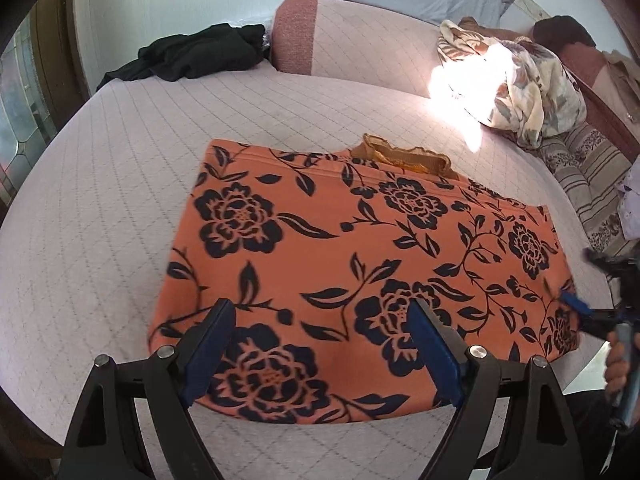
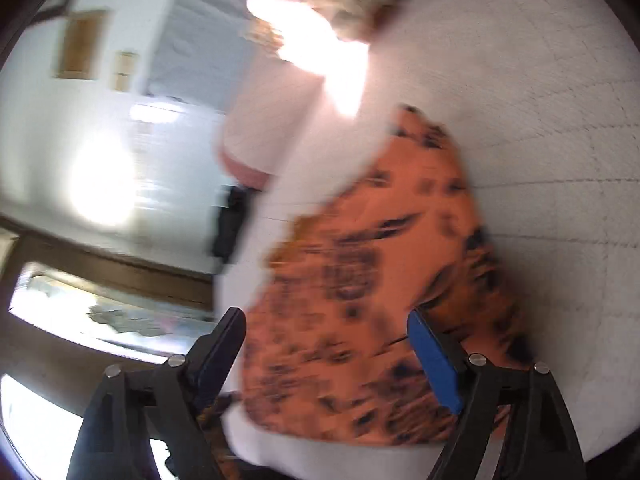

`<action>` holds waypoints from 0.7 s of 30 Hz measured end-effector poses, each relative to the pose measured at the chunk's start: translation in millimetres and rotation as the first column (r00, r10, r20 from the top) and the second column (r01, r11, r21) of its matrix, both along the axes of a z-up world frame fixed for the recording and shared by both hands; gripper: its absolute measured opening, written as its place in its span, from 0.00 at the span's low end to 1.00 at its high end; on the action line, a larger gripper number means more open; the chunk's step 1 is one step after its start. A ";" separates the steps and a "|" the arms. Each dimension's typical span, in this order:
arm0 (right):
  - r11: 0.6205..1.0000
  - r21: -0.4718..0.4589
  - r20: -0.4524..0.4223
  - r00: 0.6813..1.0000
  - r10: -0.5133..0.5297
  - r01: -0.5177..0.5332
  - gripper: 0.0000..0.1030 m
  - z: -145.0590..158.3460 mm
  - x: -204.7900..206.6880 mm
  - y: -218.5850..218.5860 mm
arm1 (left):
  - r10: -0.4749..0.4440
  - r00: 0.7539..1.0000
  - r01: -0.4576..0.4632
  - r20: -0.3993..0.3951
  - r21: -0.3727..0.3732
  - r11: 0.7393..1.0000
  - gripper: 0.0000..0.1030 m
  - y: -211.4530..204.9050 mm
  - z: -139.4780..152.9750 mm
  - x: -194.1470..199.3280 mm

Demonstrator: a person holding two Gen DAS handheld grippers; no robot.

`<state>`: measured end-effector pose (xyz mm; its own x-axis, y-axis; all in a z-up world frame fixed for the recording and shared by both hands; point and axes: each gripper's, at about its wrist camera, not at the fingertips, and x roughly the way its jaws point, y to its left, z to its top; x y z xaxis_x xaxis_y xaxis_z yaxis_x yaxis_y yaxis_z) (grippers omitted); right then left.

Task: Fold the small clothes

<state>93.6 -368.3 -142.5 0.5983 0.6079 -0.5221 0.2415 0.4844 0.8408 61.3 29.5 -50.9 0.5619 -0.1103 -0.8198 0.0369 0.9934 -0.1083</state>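
Note:
An orange garment with a dark floral print (image 1: 360, 260) lies flat on the quilted bed, a tan collar (image 1: 404, 156) showing at its far edge. My left gripper (image 1: 320, 312) is open, its blue-padded fingers (image 1: 434, 356) wide apart just above the garment's near edge, holding nothing. My right gripper (image 1: 576, 308) shows at the garment's right edge in the left wrist view, blurred. In the right wrist view, which is tilted and motion-blurred, my right gripper (image 2: 324, 320) is open over the garment (image 2: 380, 272), empty.
The pale quilted bed (image 1: 100, 200) spreads all around. A black garment (image 1: 200, 54) lies at the far left. A floral blanket (image 1: 516, 80) is heaped at the far right beside a pink bolster (image 1: 296, 32). A striped cushion (image 1: 592, 176) lies at the right.

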 end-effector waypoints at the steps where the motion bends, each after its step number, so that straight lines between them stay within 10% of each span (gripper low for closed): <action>1: 0.999 0.047 -0.016 1.000 -0.024 0.025 0.79 -10.0 -0.9 -2.4 | -0.006 1.000 0.006 -0.003 -0.006 1.000 0.85 -2.7 -0.8 0.2; 8: 0.999 -0.017 0.106 0.993 0.049 -0.048 0.83 33.4 25.4 14.0 | -0.026 0.999 0.026 -0.046 -0.001 1.000 0.85 -16.9 -23.9 13.6; 12: 1.000 0.018 -0.053 0.999 0.005 -0.004 0.82 -16.5 60.5 -7.3 | -0.037 0.997 0.040 -0.065 0.041 0.998 0.85 -22.6 -33.0 16.5; 21: 0.992 -0.003 0.019 0.992 -0.128 0.128 0.83 22.2 -71.7 -4.4 | -0.028 0.999 0.027 -0.036 -0.034 0.999 0.85 -18.8 -22.0 11.8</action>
<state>22.0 -372.7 -120.3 0.6805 0.5240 -0.5122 0.2858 0.4539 0.8440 73.2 10.7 -72.9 0.5279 -0.1527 -0.8354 0.0595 0.9879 -0.1429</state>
